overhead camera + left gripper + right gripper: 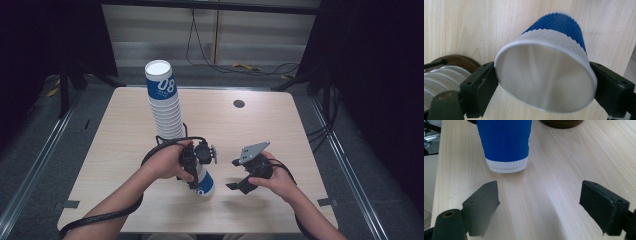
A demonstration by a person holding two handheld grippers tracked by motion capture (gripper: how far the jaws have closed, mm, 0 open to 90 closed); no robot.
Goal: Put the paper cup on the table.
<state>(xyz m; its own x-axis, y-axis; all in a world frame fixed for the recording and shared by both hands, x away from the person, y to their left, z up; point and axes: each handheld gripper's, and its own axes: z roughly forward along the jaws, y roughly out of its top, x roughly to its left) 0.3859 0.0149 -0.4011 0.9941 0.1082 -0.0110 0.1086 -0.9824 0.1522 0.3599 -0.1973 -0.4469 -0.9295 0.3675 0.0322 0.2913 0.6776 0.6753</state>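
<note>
Between left fingers [481, 87], cup rim [544, 75]

We are looking at a lab or test bay set up for recording, not a home or shop. A plain light-wood table [260, 125] stands alone on grey carpet [350, 165], hemmed in by dark curtains [370, 60] on both sides. Loose cables [200, 45] hang down a bare panelled wall [165, 35] and trail across the floor, and metal rails [30, 170] run along the carpet.
</note>
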